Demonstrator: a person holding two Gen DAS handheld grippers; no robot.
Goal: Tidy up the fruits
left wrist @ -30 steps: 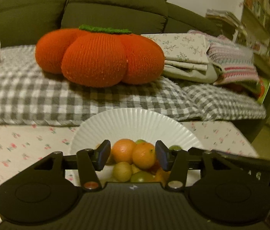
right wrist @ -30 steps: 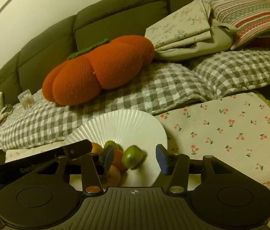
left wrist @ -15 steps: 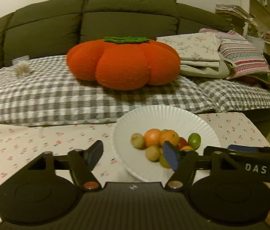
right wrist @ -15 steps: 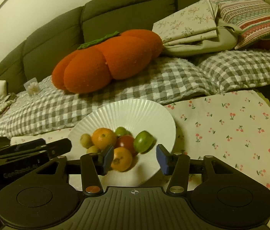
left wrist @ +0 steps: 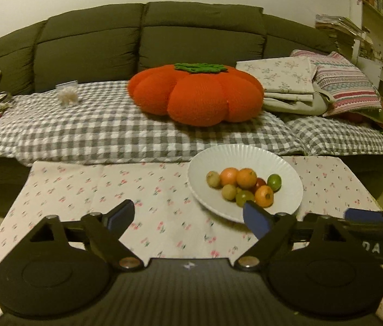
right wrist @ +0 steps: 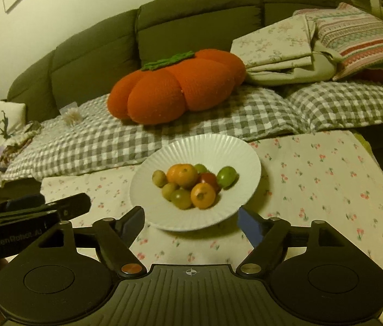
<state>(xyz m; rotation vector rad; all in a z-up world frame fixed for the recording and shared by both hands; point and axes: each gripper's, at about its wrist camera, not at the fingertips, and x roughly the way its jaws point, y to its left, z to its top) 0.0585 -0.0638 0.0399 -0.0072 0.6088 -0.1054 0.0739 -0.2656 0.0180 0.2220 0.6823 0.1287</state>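
Both my left gripper (left wrist: 188,217) and right gripper (right wrist: 191,222) have just been opening, fingers released and empty; fruits (right wrist: 191,184) sit piled on the plate (right wrist: 218,146), so I'd keep clear of its near rim.

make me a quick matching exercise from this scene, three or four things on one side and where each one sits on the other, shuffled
Things:
1. fruits
2. pumpkin cushion
3. white plate
4. striped pillow

Places:
A. on the cherry-print tablecloth
B. far right of the sofa
C. piled in the plate
D. middle of the checked blanket

Pairs: 1-C, 2-D, 3-A, 4-B
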